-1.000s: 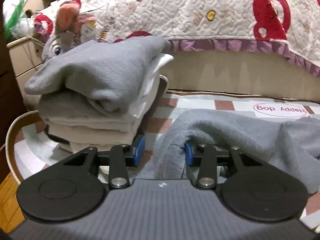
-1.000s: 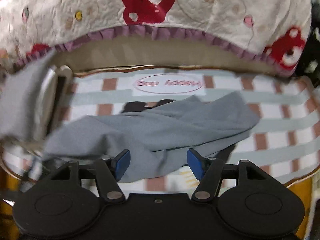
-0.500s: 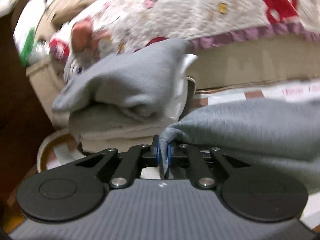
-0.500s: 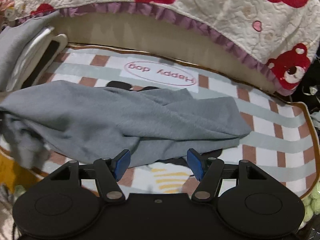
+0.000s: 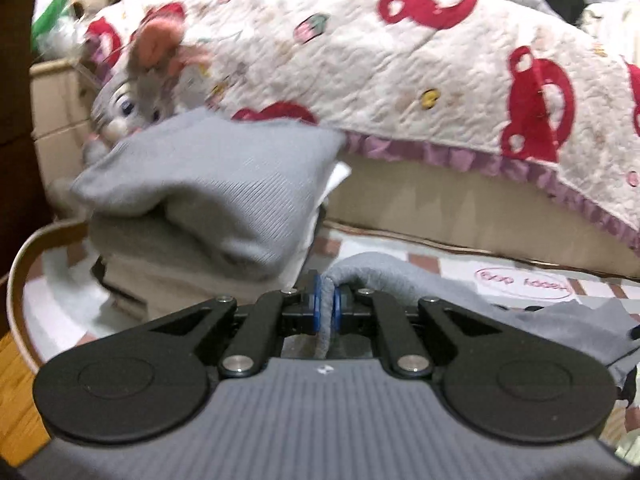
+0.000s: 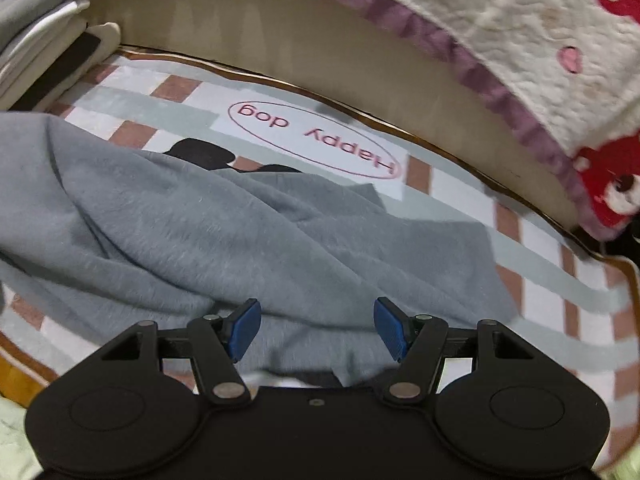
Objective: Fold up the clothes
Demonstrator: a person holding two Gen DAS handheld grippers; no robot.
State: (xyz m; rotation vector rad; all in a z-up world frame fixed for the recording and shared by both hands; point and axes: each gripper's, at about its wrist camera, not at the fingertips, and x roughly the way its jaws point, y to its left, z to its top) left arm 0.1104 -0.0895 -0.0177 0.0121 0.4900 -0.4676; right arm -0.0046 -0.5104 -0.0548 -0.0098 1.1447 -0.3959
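The grey garment [image 6: 248, 232] lies spread and rumpled across the striped mat [image 6: 560, 280], and everything else sits around it. Behind the garment the mat stays bare up to the "Happy dog" label [image 6: 314, 146], and beyond that label the mat's brown edge meets the pale side of the bed [image 6: 280, 40], which closes off that direction, with the quilt [image 5: 400, 80] and its purple frill hanging over the top. To the right of the garment the mat is open, striped cloth running out to its curved border. To the left of the garment a stack of folded clothes [image 5: 208, 208] stands close by, grey on top and pale layers beneath, with a plush toy [image 5: 136, 92] behind it against the quilt; the mat's rim curves round in front of the stack and wooden floor shows outside it. The left gripper [image 5: 327, 308] has its jaws closed tight on a rolled grey edge of the garment, which arches up out of the blue pads [image 5: 317, 306] and falls away to the right. The right gripper [image 6: 316, 328] hangs over the near edge of the garment with its jaws wide apart and nothing between them. The garment looks soft and fleecy, creased in long diagonal folds, its far right corner lying flat on the mat.
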